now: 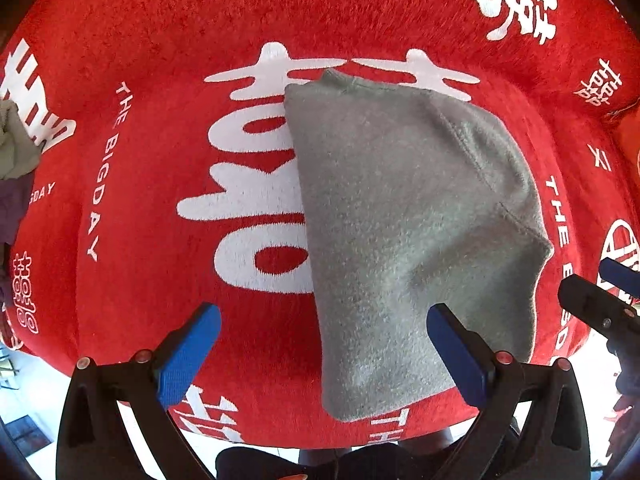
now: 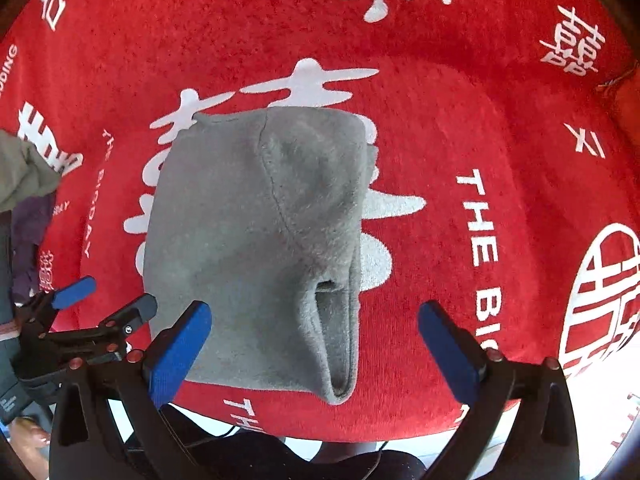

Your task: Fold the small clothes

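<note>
A small grey fleece garment (image 1: 400, 220) lies folded lengthwise on a red cloth (image 1: 160, 40) with white lettering. In the right wrist view the grey garment (image 2: 248, 232) shows a seam and an open cuff-like end near the front edge. My left gripper (image 1: 323, 312) hangs above its near left edge, jaws wide open, nothing between the blue pads (image 1: 188, 352). My right gripper (image 2: 315, 308) hovers above the garment's near end, also wide open and empty. Each gripper shows in the other's view: the right gripper (image 1: 600, 292) at the right edge, the left gripper (image 2: 110, 298) at the left.
A heap of other clothes, olive (image 2: 24, 168) and purple (image 2: 30, 236), sits at the left edge of the cloth. The covered table's front edge (image 1: 280, 440) runs just below the garment, with pale floor and the person's dark clothing beneath.
</note>
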Motion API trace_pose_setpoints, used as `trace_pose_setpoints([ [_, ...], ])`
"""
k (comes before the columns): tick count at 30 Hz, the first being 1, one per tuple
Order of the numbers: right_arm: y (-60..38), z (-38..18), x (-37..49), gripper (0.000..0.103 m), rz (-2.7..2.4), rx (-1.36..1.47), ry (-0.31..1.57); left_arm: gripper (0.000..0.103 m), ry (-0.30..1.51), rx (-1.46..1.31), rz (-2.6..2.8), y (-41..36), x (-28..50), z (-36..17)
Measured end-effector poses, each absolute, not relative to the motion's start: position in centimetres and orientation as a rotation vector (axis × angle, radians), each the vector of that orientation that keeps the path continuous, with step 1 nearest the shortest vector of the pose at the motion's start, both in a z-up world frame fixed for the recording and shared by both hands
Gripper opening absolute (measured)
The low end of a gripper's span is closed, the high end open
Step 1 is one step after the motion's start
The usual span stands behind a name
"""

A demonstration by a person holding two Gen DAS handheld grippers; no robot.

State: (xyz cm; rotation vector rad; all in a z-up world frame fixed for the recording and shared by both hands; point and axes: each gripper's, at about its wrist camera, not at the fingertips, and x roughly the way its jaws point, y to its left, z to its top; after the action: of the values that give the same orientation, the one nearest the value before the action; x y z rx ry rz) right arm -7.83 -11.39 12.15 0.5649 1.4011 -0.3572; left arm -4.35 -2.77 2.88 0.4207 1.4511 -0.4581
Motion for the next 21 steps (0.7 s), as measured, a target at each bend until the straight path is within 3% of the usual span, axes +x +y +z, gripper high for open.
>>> trace_pose_setpoints([
  [21, -9.8, 10.9, -7.8, 0.103, -0.42, 0.499, 1.481, 0.103, 1.445, 0.47, -0.407, -2.1, -5.2, 2.5],
])
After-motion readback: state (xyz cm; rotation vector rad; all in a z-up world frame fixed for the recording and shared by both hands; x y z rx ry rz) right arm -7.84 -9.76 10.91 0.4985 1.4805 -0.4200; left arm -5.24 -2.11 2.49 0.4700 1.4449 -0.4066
